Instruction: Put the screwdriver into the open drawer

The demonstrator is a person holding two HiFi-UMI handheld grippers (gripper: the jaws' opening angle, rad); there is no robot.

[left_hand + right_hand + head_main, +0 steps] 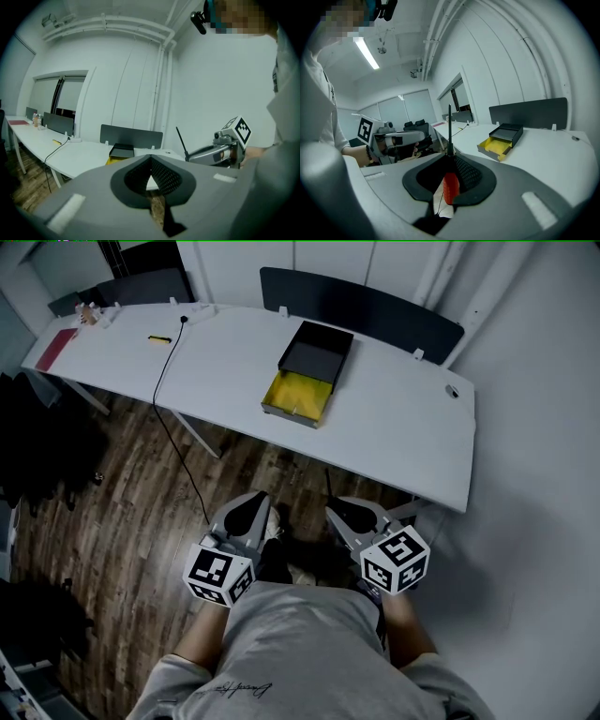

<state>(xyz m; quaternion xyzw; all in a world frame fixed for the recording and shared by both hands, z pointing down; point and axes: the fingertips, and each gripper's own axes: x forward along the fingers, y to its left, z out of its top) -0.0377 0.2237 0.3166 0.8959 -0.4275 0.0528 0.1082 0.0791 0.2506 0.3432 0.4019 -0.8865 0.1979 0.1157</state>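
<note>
Right gripper (451,159) fingers pinching screwdriver (450,187), left gripper (151,159) fingers pressed together, drawer (298,392) open

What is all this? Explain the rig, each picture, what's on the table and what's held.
No robot here: a person holds a two-jaw gripper in each hand. The head view looks down from the person's head at the left gripper, right gripper and a white table. The other two pictures come from cameras on each gripper, looking along its jaws. On the table are an open drawer with a yellow bottom and a black cable. The right jaws grip a red-handled screwdriver; the left jaws are together, empty.
</note>
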